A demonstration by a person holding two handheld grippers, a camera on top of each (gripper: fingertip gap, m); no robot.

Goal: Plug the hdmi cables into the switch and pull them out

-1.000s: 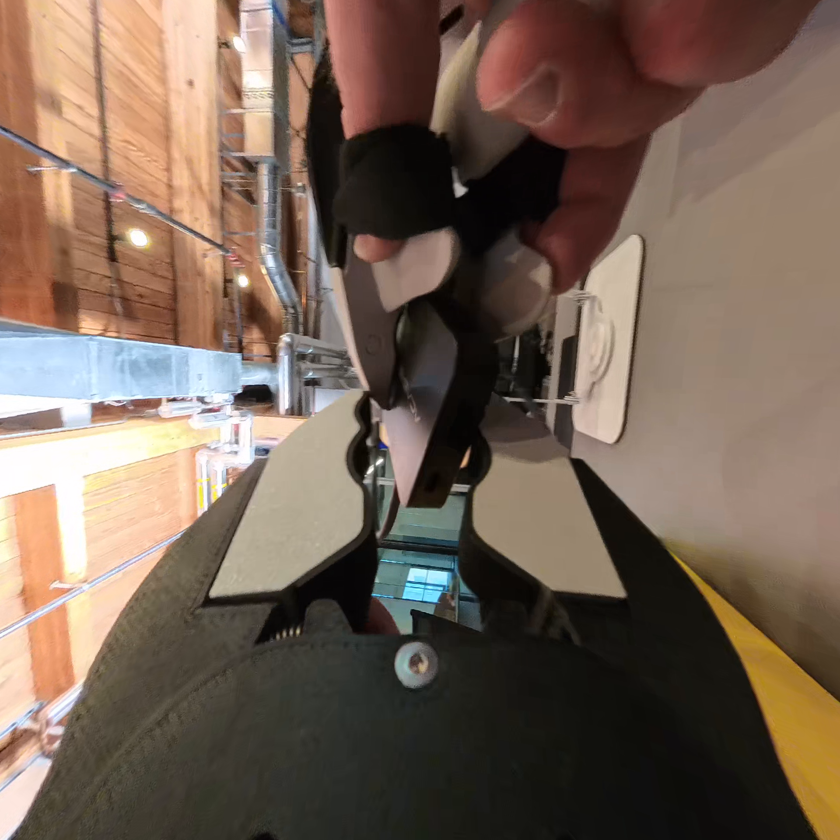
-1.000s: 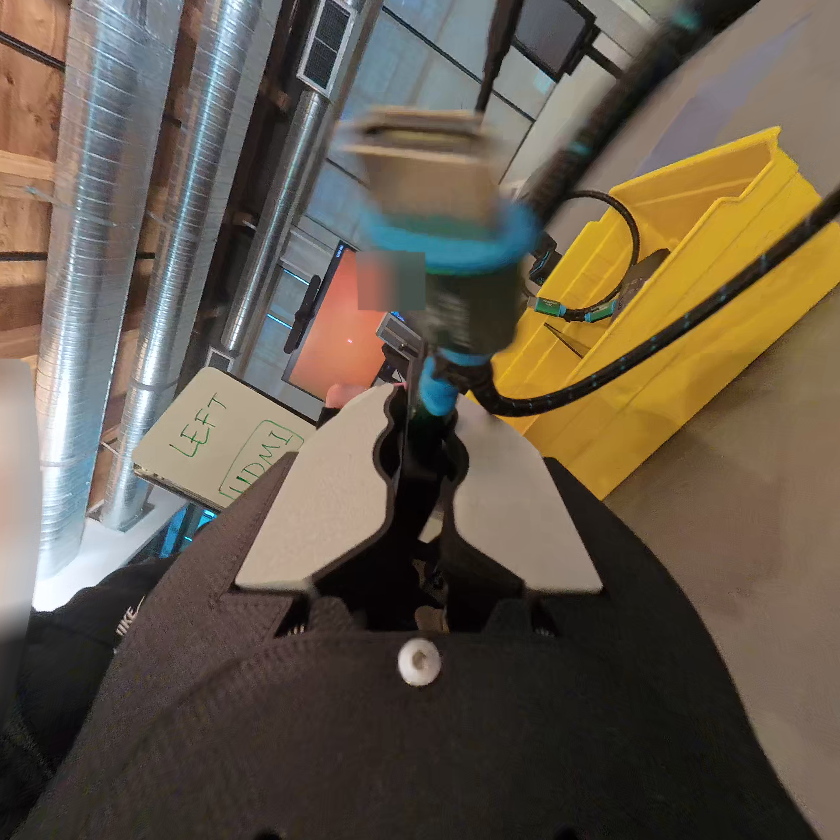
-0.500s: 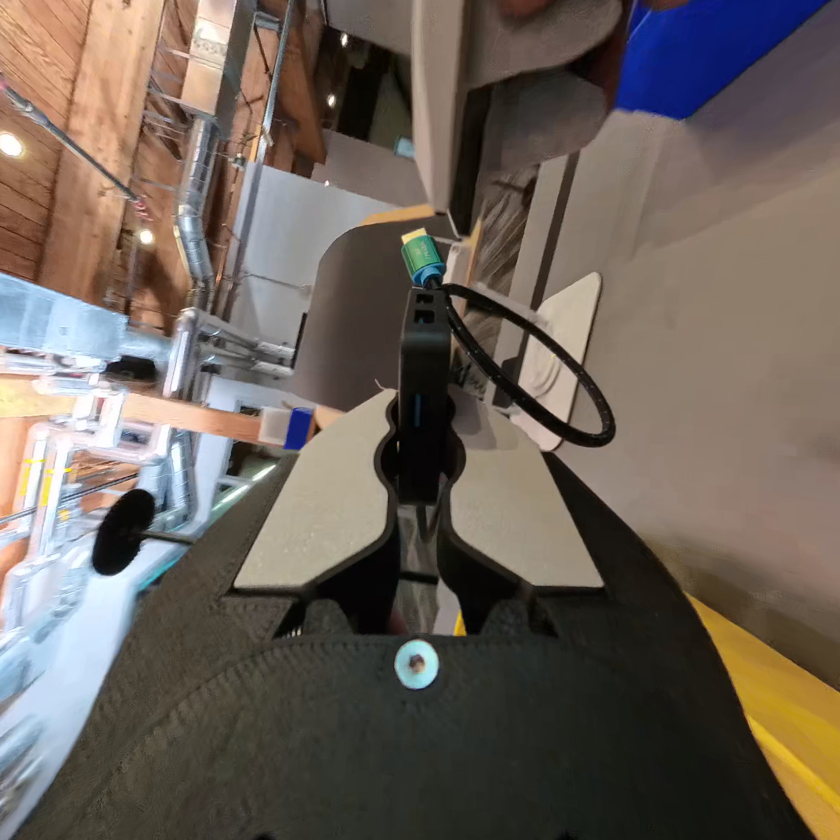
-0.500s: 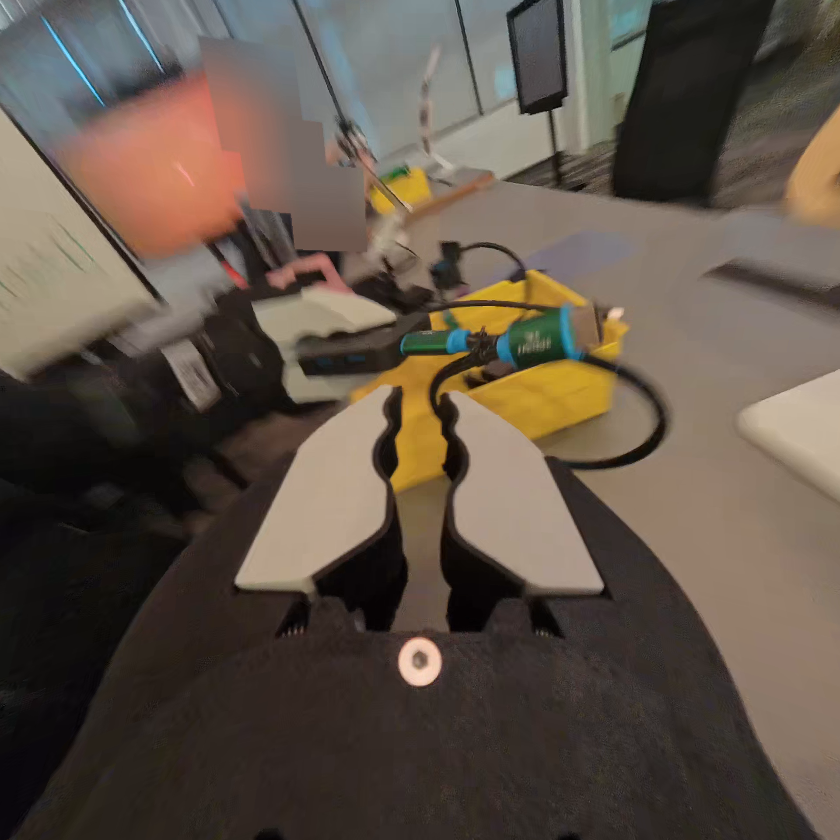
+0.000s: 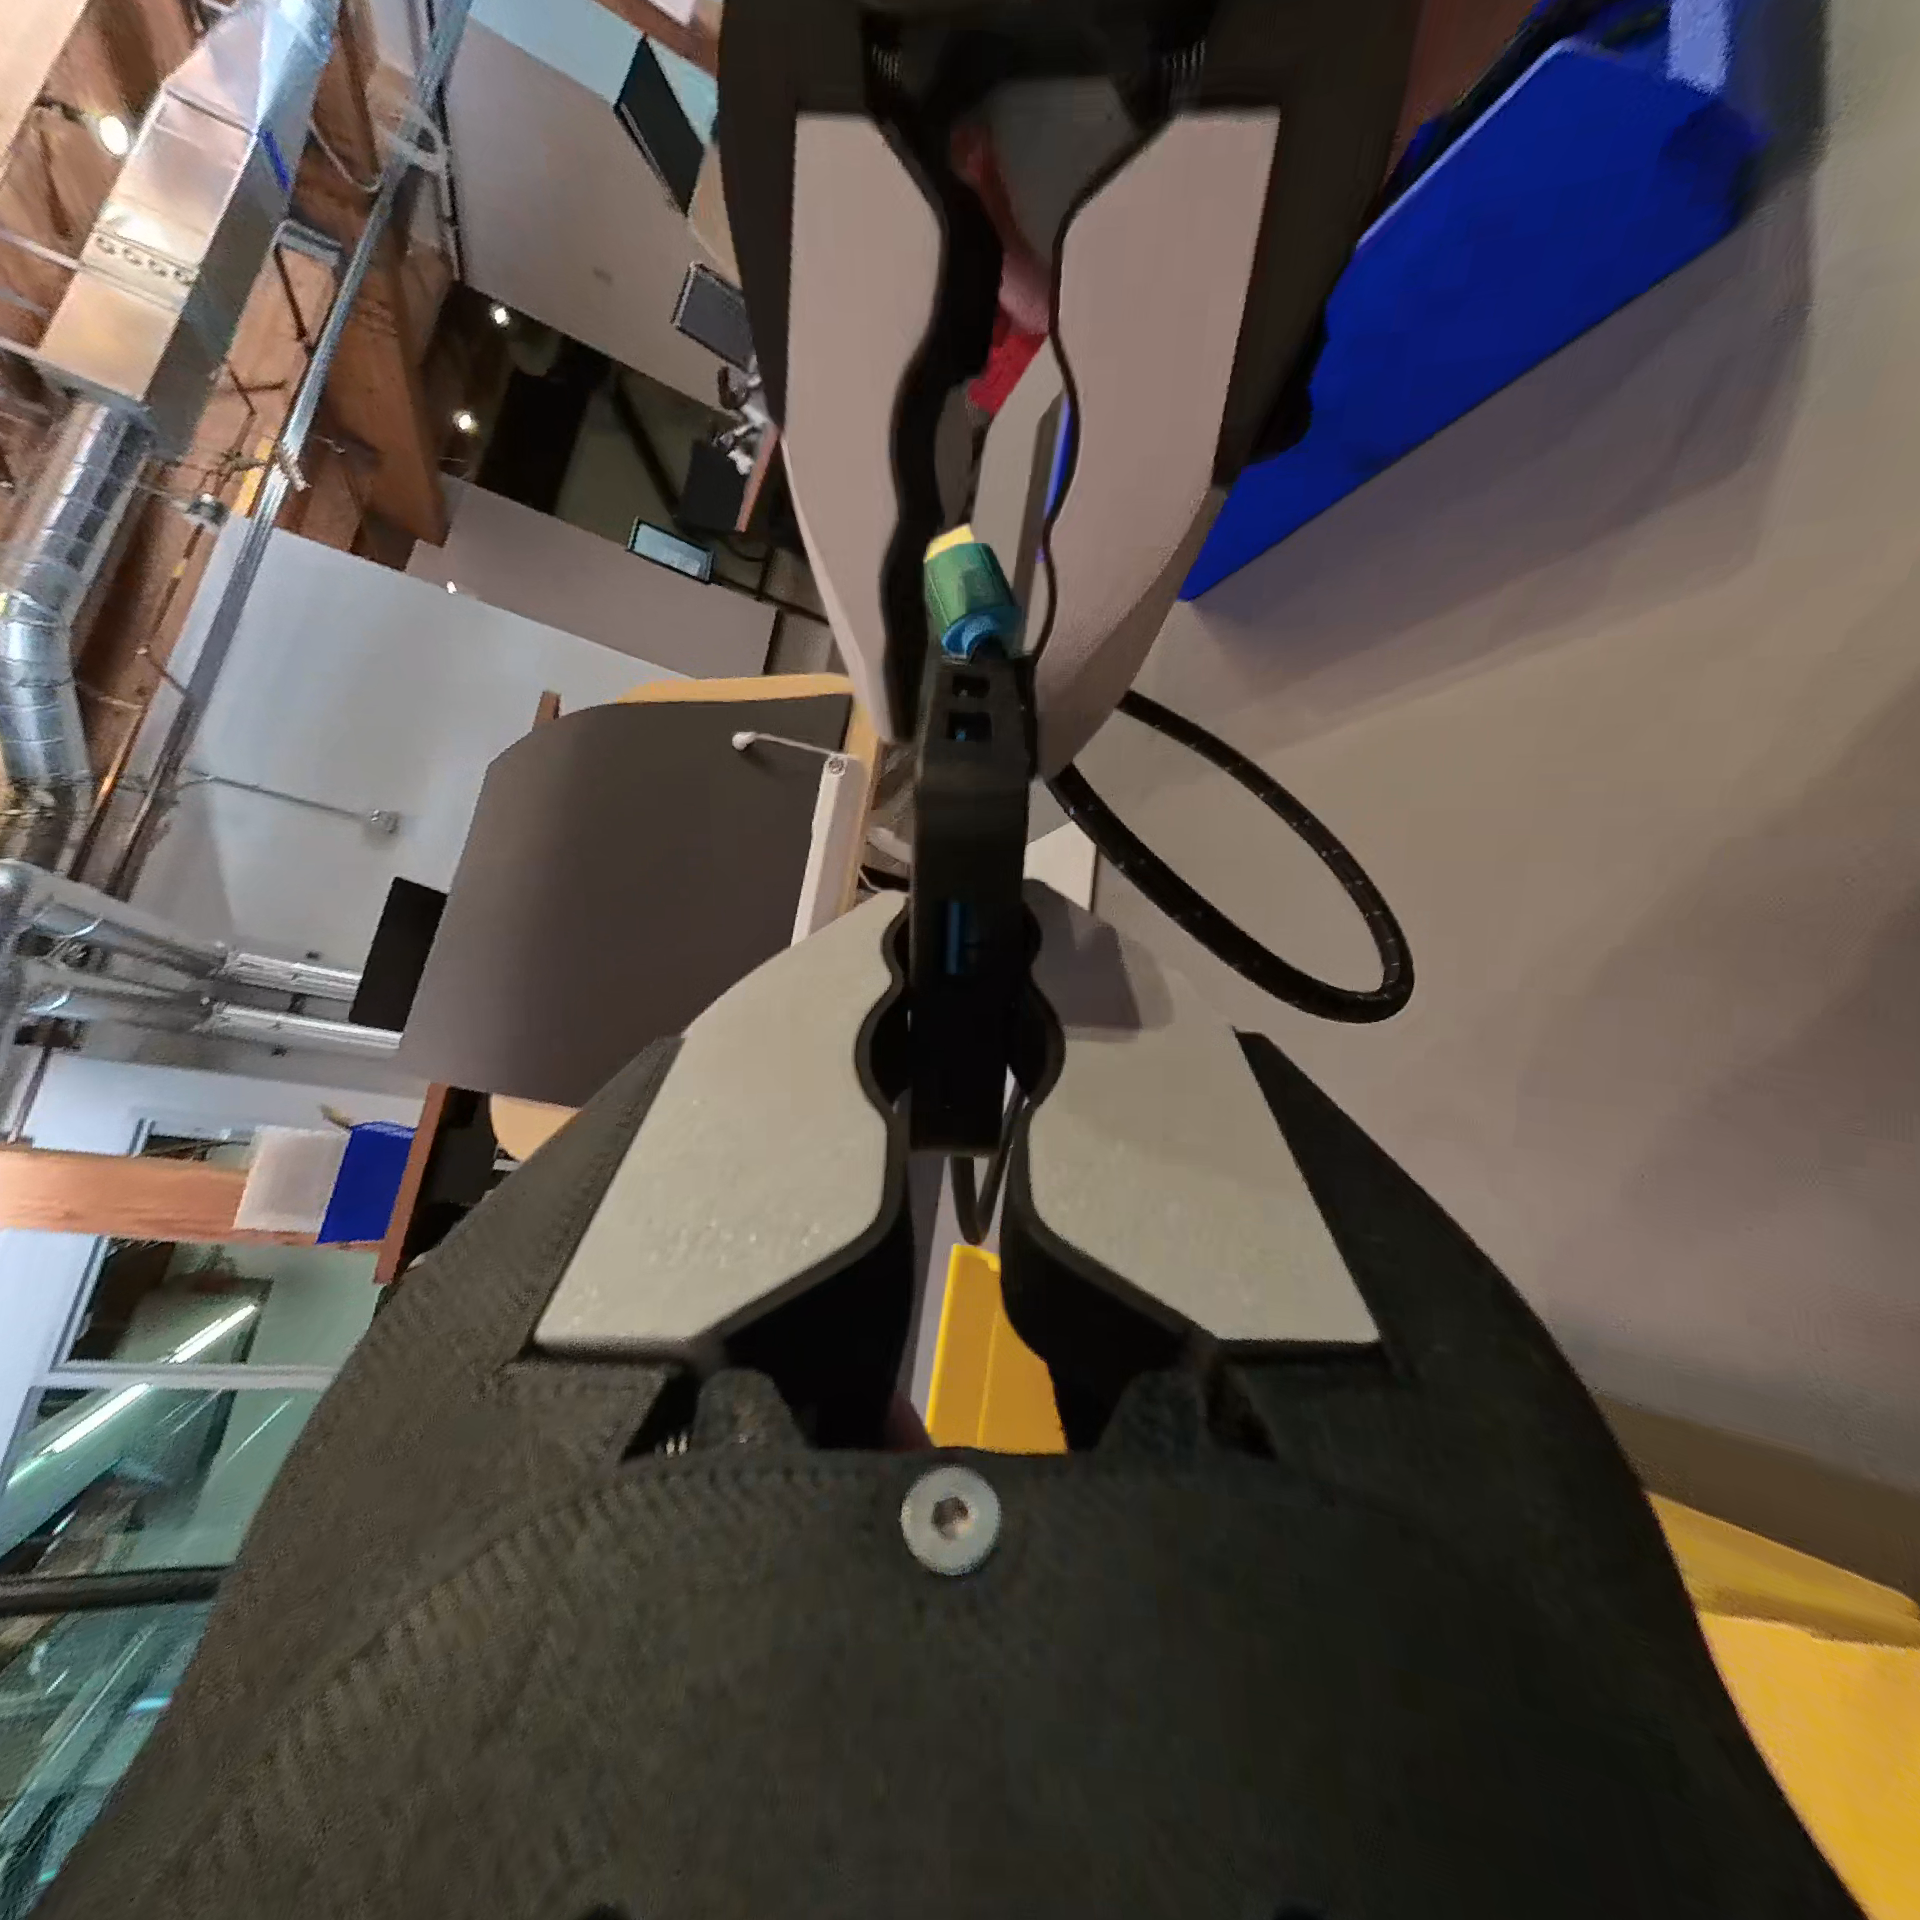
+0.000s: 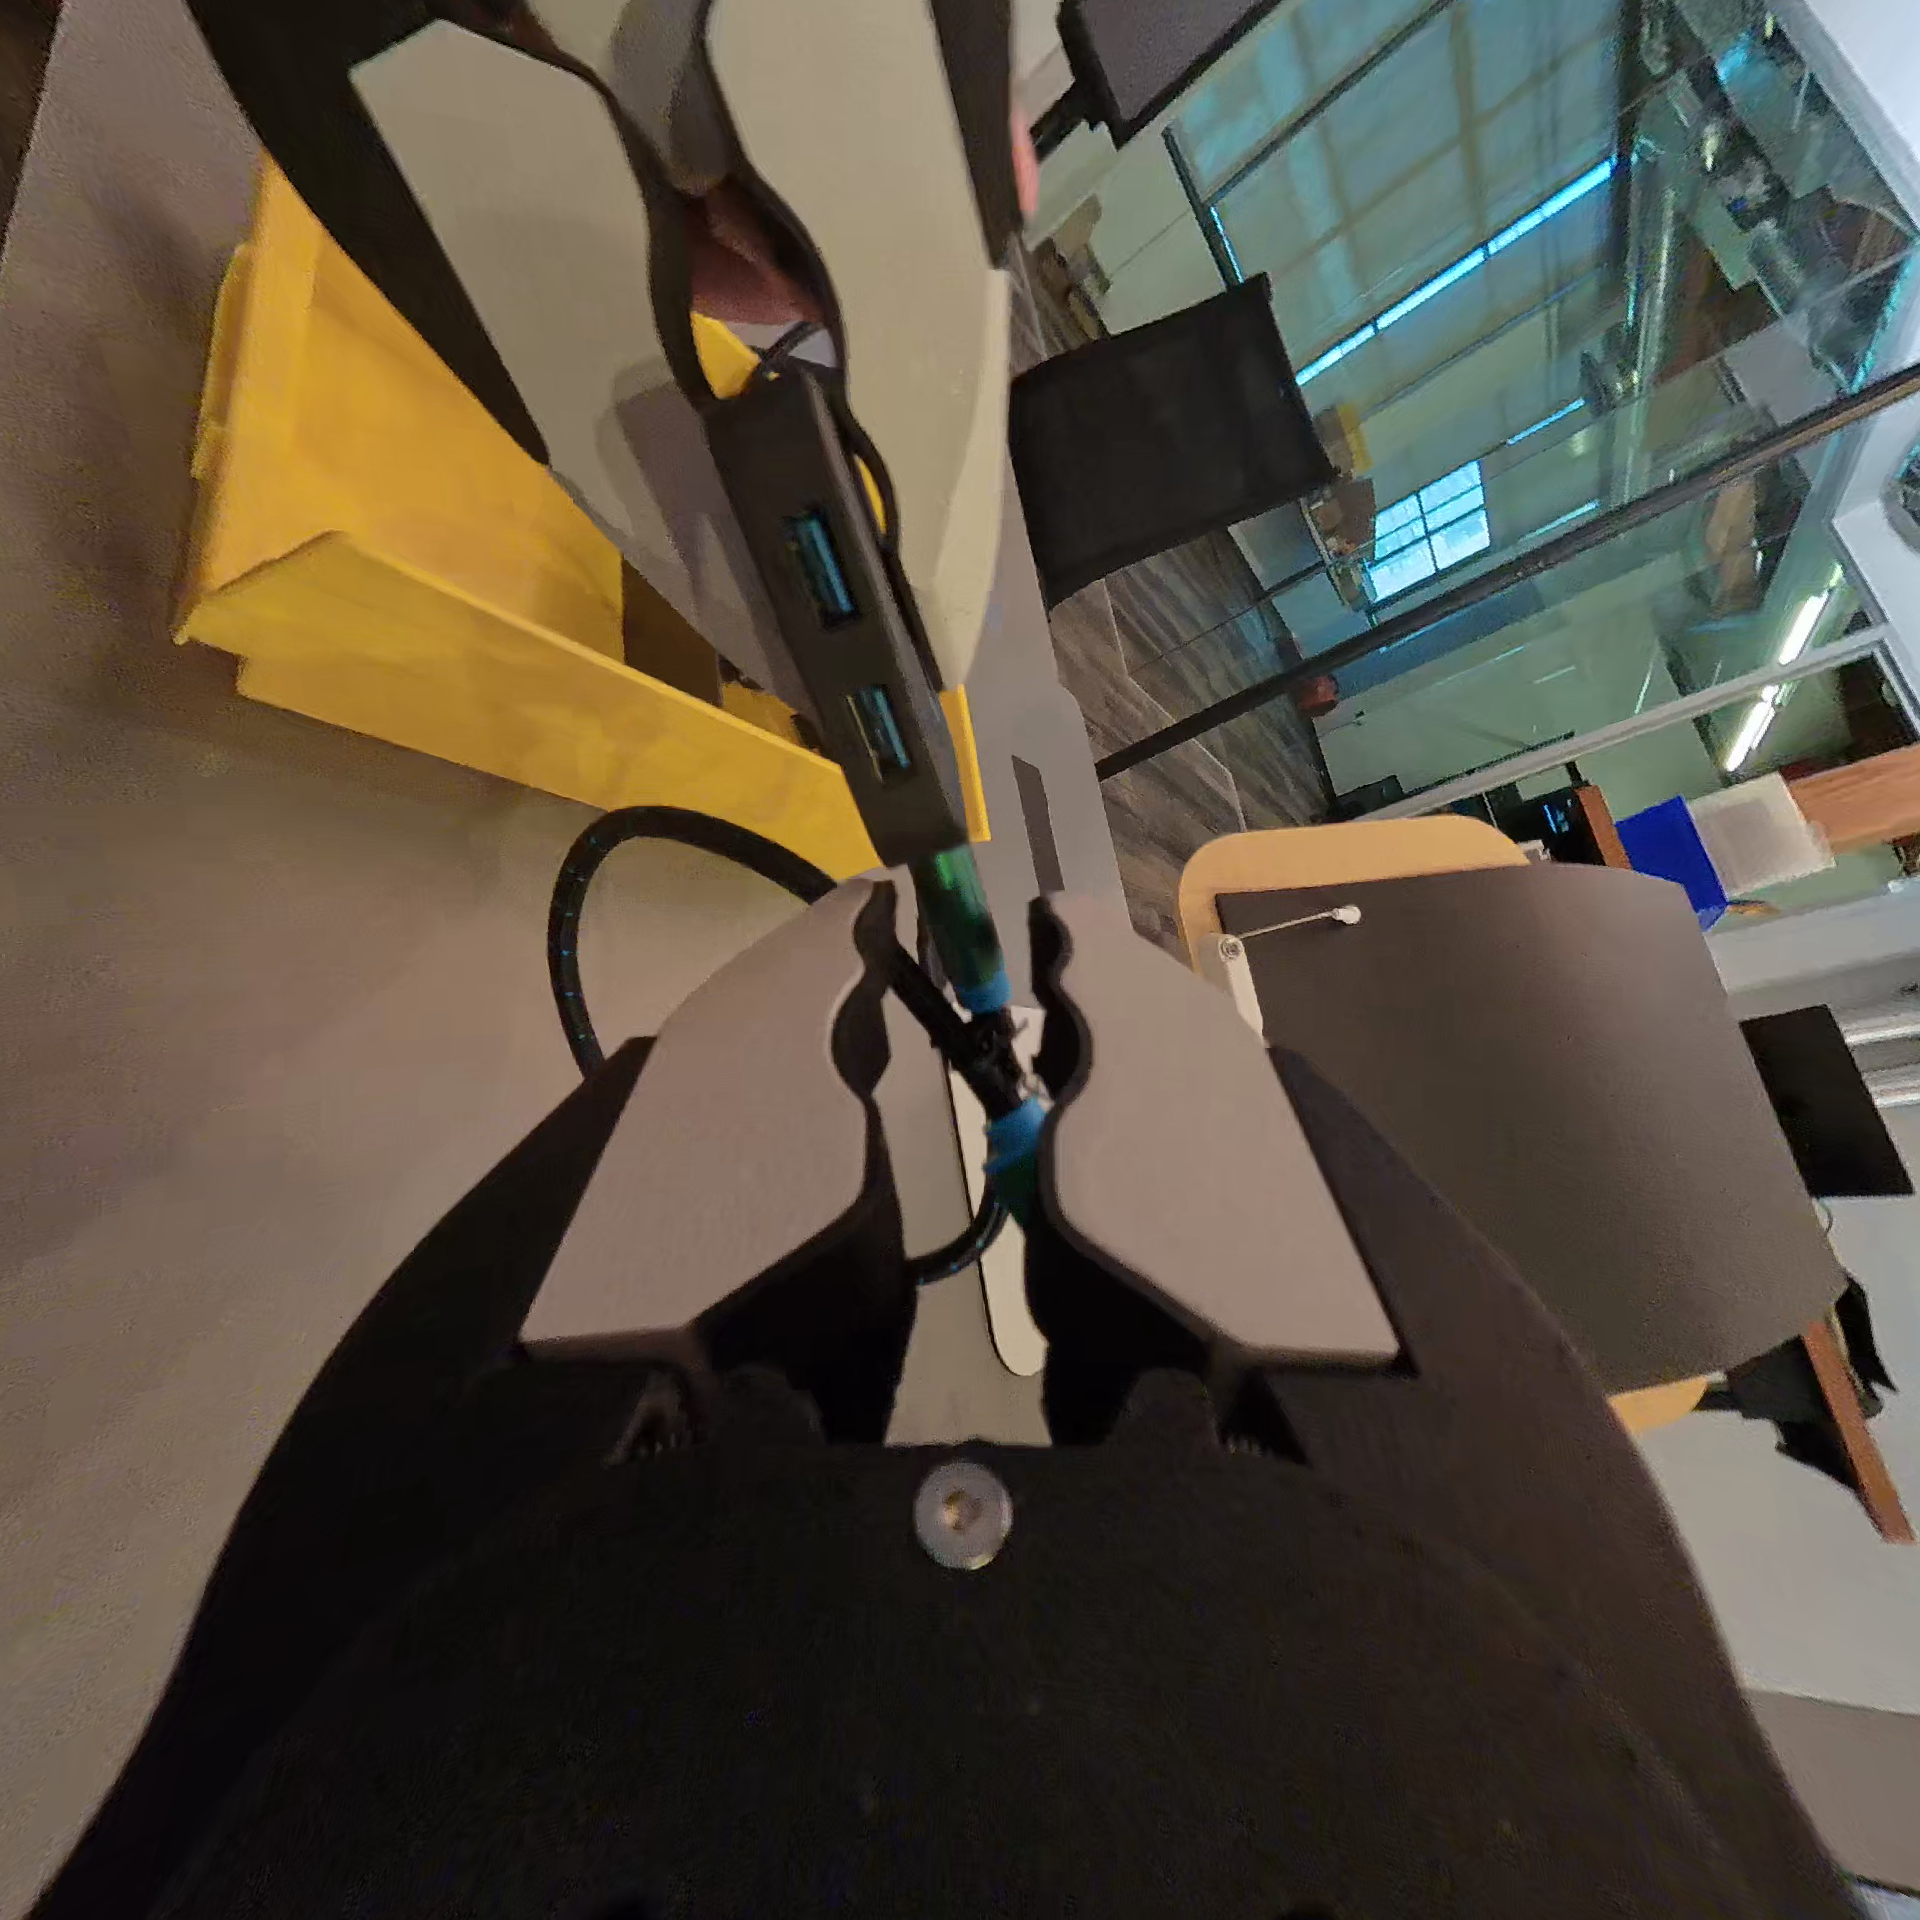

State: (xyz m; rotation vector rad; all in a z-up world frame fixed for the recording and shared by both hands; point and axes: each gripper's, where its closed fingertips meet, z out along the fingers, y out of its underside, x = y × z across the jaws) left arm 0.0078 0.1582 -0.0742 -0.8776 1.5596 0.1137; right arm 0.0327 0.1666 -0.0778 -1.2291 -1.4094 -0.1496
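Note:
My left gripper (image 5: 966,935) is shut on a black switch (image 5: 968,810), held edge-on; the right wrist view shows the switch's (image 6: 831,623) blue ports. A green HDMI plug (image 6: 956,904) sits in its end. A second green plug with a blue collar (image 6: 1013,1143) lies tail to tail with the first; in the left wrist view it (image 5: 966,592) points away from the switch. The black braided cable (image 5: 1299,935) loops between them. My right gripper (image 6: 961,904) is open, one finger on each side of the plugs, with gaps.
A yellow bin (image 6: 416,582) stands on the grey table behind the switch and shows low in the left wrist view (image 5: 1818,1714). A blue bin (image 5: 1507,260) is beyond the right gripper. A white pad (image 6: 1018,1330) lies under the right gripper. A black panel (image 6: 1507,1091) stands past the table's edge. Left and right tips are no more than a few centimetres apart.
A hand set the switch in my left gripper and withdrew. My right gripper let go of the plug, swung round and now straddles the plugs at the switch's end.

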